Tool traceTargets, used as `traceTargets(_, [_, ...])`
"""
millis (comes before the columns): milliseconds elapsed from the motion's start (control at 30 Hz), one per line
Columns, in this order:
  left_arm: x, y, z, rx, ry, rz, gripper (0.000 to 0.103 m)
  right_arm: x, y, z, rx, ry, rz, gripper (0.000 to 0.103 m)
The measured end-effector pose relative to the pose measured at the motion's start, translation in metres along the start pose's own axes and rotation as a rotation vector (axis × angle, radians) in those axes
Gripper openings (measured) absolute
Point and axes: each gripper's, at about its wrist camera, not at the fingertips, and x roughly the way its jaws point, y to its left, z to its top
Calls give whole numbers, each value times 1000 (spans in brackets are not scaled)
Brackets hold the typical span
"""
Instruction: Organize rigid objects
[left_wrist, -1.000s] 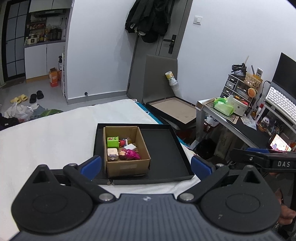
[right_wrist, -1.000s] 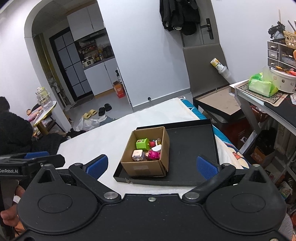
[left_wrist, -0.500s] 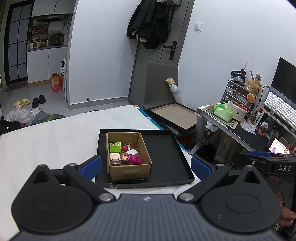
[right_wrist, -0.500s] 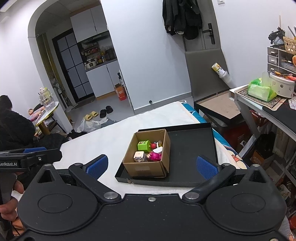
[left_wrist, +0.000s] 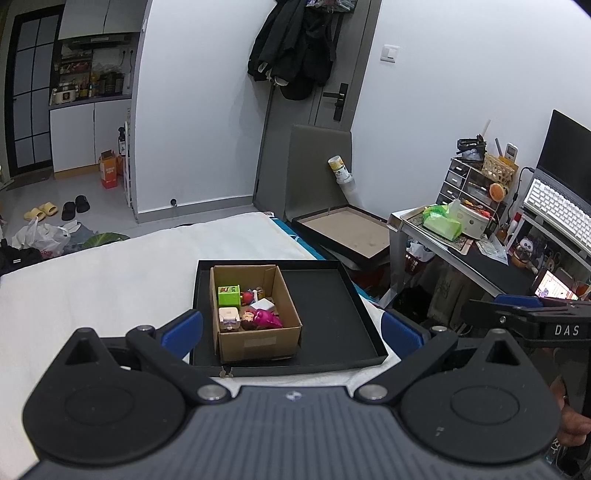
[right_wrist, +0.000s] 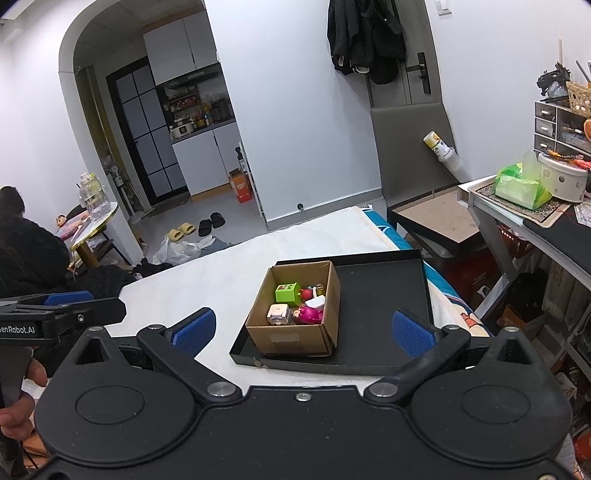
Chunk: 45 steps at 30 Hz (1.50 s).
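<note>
Cardboard box (left_wrist: 255, 314) sits in left part of black tray (left_wrist: 332, 314) on white bed (left_wrist: 92, 288). Inside box: green cube (left_wrist: 228, 294), white cube (left_wrist: 229, 319), pink figure (left_wrist: 264, 319), other small toys. Left gripper (left_wrist: 291, 330) fingers wide apart, empty, held near side of tray. Right gripper (right_wrist: 301, 330) fingers likewise spread, empty, short of tray.

Left gripper (left_wrist: 291, 330) and right gripper (right_wrist: 301, 328): black bodies with round housings, silver screws, blue textured finger pads (right_wrist: 408, 328); white "DAS" lettering is seen.
</note>
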Motion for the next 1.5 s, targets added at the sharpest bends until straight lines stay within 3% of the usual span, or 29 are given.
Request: traceTargets(1500, [-1, 2, -3, 6, -4, 3, 102, 0, 0, -4, -7, -1, -3, 103])
